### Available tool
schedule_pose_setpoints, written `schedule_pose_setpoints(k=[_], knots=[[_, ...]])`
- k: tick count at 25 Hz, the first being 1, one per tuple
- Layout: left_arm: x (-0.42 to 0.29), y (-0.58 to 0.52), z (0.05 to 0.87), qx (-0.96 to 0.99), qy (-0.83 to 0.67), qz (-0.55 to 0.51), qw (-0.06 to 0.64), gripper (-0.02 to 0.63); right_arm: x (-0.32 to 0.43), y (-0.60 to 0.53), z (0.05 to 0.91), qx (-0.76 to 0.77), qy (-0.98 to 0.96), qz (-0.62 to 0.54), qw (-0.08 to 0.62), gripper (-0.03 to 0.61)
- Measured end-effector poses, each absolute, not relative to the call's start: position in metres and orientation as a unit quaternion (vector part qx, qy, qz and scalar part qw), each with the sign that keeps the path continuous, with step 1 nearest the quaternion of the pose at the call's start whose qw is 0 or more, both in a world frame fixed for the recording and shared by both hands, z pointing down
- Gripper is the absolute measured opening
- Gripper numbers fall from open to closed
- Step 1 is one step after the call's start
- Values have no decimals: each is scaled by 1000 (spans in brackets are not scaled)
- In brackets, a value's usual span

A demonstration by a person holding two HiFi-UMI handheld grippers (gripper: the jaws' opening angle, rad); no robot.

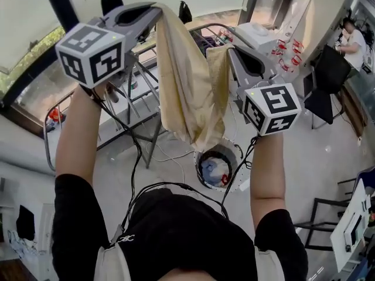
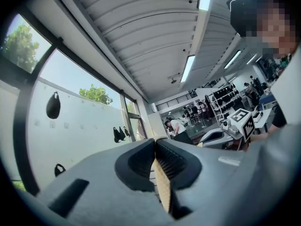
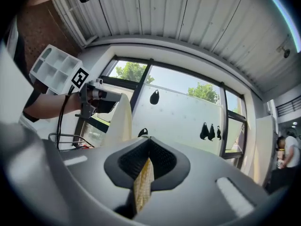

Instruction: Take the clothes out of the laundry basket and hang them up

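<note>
A pale yellow garment [image 1: 190, 92] hangs in the air between both raised grippers. My left gripper [image 1: 153, 9] is shut on its upper left edge, and a strip of the yellow cloth [image 2: 162, 185] shows between those jaws. My right gripper [image 1: 229, 50] is shut on the other top corner, where yellow cloth [image 3: 142, 185] is pinched as well. Below the garment stands the round laundry basket [image 1: 218, 167] on the floor, with blue and white clothes inside. A metal drying rack [image 1: 137, 101] stands behind the garment, at left.
Cables [image 1: 137, 163] run from both grippers down to the person's body. A person [image 1: 353, 43] sits at the far right by a black chair [image 1: 325, 81]. White furniture [image 1: 351, 230] stands at the lower right. Windows [image 3: 188, 112] line the wall beyond.
</note>
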State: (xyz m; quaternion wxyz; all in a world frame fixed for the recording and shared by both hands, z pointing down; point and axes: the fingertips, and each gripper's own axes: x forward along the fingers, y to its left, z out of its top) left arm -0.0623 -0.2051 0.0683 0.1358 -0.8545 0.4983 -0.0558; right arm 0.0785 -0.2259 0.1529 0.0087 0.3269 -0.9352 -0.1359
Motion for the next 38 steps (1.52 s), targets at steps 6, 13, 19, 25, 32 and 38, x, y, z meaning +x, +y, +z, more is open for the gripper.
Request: schedule_pose_setpoints(k=[6,13,19,25,32,38], knots=[[-170,-148,72,-790,595,-57,137,9,-24,-218,144,244,-961,-129,-12,15],[-311,-76,78,-715,686,-50,121,9,-160,-189,138,184,-973,-139,-11,15],[-429,-7,61,-657,740,-41,138,9,-279,-146,132,144,-977,-155,-8,15],[-526,26,46,-631,757,-50,162,9,-382,-122,124,130,-977,-171,-8,15],[-637,64,63,-601,782,-69,150,9,-508,-89,127,111,-977,-181,-3,15],[-689,60,55,-572,801,-91,155,9,-579,-101,122,103,-975,-198,10,15]])
